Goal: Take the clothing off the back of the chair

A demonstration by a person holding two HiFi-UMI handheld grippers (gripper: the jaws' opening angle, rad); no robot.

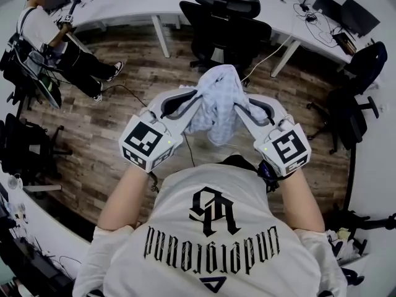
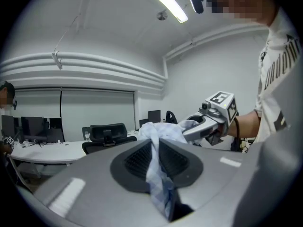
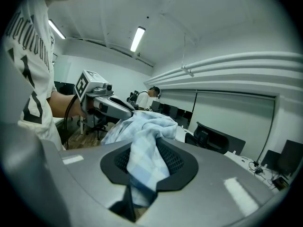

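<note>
A pale blue checked shirt [image 1: 216, 101] hangs bunched in the air in front of me, held from both sides. My left gripper [image 1: 194, 99] is shut on its left part. In the left gripper view the cloth [image 2: 158, 183] is pinched between the dark pads. My right gripper [image 1: 239, 107] is shut on the right part. In the right gripper view the shirt [image 3: 142, 174] spills over and between its pads. The black office chair [image 1: 224, 18] stands beyond the shirt, apart from it, with its back bare.
A white curved desk [image 1: 142, 2] runs behind the chair, with monitors [image 1: 348, 13] at the far right. A person [image 1: 59, 39] sits at the far left. Another black chair [image 1: 354, 104] stands on the right of the wood floor [image 1: 111, 129].
</note>
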